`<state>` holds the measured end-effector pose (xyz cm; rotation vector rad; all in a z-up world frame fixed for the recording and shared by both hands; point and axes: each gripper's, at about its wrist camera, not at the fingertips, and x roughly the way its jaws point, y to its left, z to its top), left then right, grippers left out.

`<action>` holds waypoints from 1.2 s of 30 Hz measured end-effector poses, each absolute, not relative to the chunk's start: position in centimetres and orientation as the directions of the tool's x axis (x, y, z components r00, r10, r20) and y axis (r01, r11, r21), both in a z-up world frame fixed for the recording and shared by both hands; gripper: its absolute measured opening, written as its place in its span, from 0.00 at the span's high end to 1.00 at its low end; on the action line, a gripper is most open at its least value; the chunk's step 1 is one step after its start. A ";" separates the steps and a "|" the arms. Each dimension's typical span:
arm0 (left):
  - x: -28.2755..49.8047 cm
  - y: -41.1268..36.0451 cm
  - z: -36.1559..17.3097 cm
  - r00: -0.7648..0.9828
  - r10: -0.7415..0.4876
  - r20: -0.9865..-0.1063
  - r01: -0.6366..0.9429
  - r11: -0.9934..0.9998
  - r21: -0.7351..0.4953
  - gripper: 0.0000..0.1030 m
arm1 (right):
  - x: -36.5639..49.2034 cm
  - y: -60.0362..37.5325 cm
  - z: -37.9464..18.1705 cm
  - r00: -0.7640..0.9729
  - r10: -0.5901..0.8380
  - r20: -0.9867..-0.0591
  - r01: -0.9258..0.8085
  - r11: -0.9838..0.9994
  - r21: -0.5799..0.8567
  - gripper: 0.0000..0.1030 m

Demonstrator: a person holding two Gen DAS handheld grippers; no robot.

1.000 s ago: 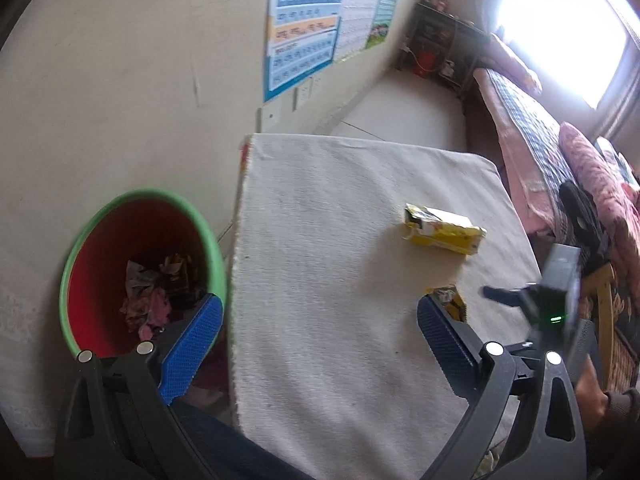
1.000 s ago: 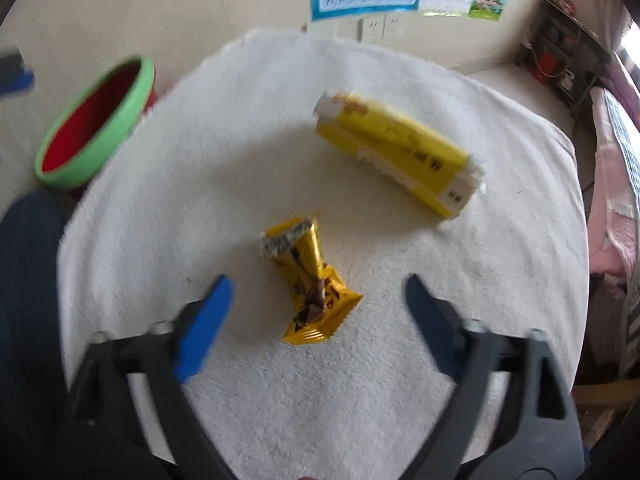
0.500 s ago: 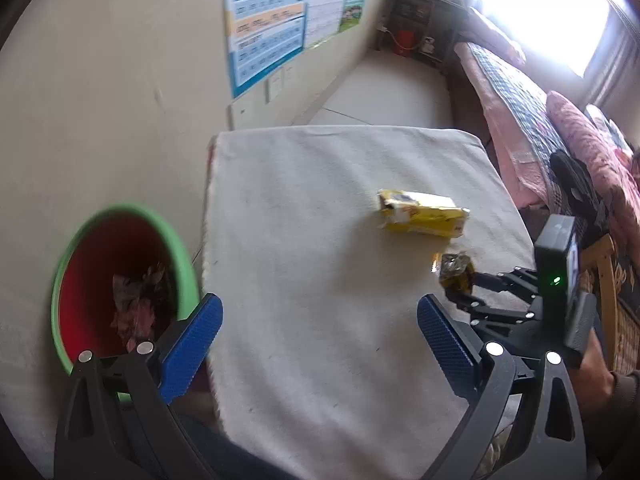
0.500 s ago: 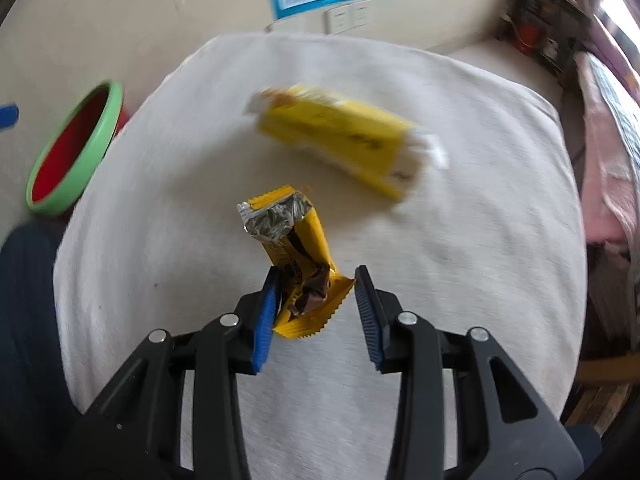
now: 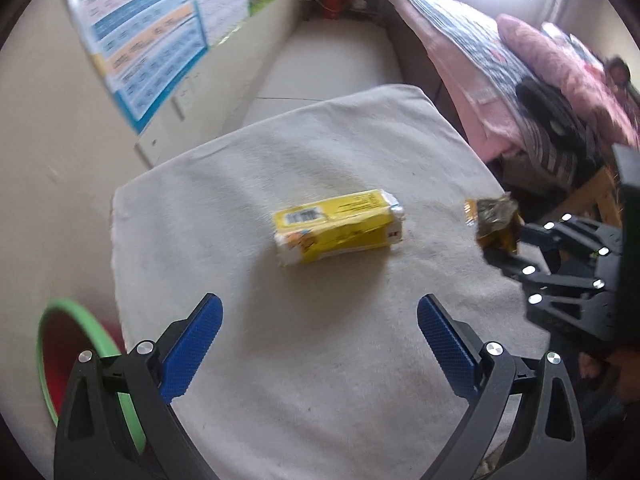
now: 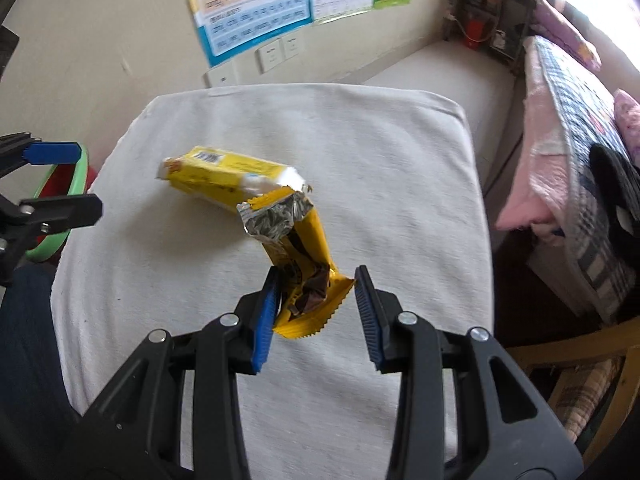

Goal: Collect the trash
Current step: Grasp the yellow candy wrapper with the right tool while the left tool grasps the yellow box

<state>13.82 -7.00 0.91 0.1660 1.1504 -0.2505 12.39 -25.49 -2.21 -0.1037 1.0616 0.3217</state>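
Observation:
A crumpled yellow snack wrapper (image 6: 296, 248) hangs off the cloth-covered table (image 6: 360, 140), with my right gripper (image 6: 316, 280) shut on its lower end. The left wrist view shows that wrapper (image 5: 494, 224) raised at the table's right side in the right gripper (image 5: 506, 246). A larger yellow packet (image 5: 336, 232) lies flat mid-table, just ahead of my left gripper (image 5: 319, 308), which is open and holds nothing. The right wrist view has the packet (image 6: 224, 180) behind the wrapper and the left gripper (image 6: 72, 180) at the left edge. A green-rimmed red bin (image 5: 80, 320) stands on the floor left of the table.
A bed with pink and checked bedding (image 6: 568, 120) runs along the right. A wooden chair frame (image 6: 580, 344) sits by the table's right corner. Posters (image 6: 248, 4) and sockets are on the wall behind. A person's dark-clad leg (image 6: 20, 340) is at the near left.
My right gripper shut on the small wrapper and lifted it off the table. My left gripper swung from over the bin to over the table, toward the yellow packet.

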 end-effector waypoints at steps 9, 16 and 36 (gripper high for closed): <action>16.1 -9.6 0.0 0.333 -0.127 -0.934 0.383 0.923 0.011 0.09 | 12.7 -28.6 -2.5 0.450 0.205 -0.869 -0.237 0.966 0.106 0.64; 17.0 -11.3 -1.7 0.309 -0.038 -0.950 0.487 0.865 0.124 0.09 | 12.8 -28.5 -3.5 0.432 0.222 -0.874 -0.236 0.963 0.128 0.64; 21.5 -13.6 -8.5 0.245 0.153 -0.957 0.525 0.809 0.264 0.41 | 12.7 -27.6 -4.0 0.412 0.244 -0.878 -0.222 0.961 0.163 0.64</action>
